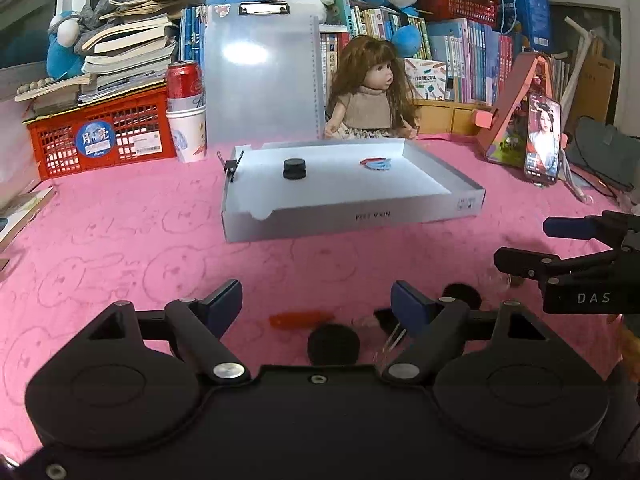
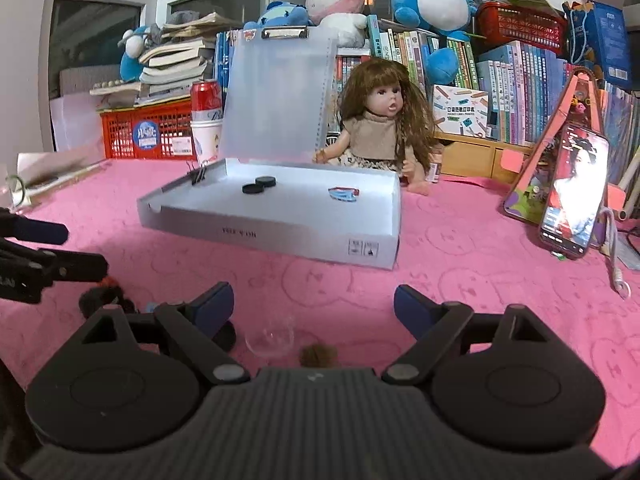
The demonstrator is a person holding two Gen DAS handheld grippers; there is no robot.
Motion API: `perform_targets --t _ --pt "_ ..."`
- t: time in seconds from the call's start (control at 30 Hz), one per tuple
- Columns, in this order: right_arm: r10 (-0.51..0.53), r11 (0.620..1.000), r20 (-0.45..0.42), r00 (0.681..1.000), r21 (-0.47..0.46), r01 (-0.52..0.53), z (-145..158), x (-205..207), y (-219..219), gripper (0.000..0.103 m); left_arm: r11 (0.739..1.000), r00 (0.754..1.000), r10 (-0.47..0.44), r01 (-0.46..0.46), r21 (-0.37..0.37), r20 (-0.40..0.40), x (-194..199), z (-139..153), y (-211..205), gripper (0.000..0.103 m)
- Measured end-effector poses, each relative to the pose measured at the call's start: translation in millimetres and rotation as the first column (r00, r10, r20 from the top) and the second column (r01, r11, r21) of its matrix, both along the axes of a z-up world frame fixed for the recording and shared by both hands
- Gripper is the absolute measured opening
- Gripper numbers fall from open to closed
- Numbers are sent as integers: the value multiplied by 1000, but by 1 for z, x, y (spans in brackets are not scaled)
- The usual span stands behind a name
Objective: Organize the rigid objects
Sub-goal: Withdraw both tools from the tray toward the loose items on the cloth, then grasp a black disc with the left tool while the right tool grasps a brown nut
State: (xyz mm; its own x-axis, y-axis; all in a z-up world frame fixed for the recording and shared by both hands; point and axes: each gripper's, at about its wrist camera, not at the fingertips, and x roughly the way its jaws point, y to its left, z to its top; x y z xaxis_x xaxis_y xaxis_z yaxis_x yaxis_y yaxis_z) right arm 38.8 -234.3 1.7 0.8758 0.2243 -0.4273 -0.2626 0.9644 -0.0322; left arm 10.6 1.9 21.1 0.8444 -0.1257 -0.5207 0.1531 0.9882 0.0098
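White shallow box (image 2: 280,228) on the pink tablecloth (image 2: 460,280), lid raised at its 12 o'clock edge. Contents: two black round caps (image 2: 259,185) near centre, one blue-and-red flat item (image 2: 343,193) toward 3 o'clock, one black binder clip (image 2: 199,176) on the 9 o'clock wall. Left gripper (image 1: 318,306) spread wide, empty, above one red piece (image 1: 301,319) and black caps. Right gripper (image 2: 314,306) likewise released, above one clear glass item (image 2: 269,340).

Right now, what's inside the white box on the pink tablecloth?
Inside the white box: two black round caps, a red-and-blue item, and a black binder clip on its left wall. The front wall hides the nearest floor strip.
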Motion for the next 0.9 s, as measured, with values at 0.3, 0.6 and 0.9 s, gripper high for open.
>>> perform_targets --t 0.3,0.6,0.9 --pt "-58 998 18 998 -20 58 -10 -6 -5 93 999 998 -30 28 -33 -52 -12 -9 7 53" --pt "-58 996 26 998 -60 59 -13 -12 -7 84 999 997 -19 16 -31 -77 -13 -17 12 38" --pt "-11 997 -2 1000 -81 11 -15 -9 -9 69 999 995 -34 32 -17 -95 -11 -24 8 32"
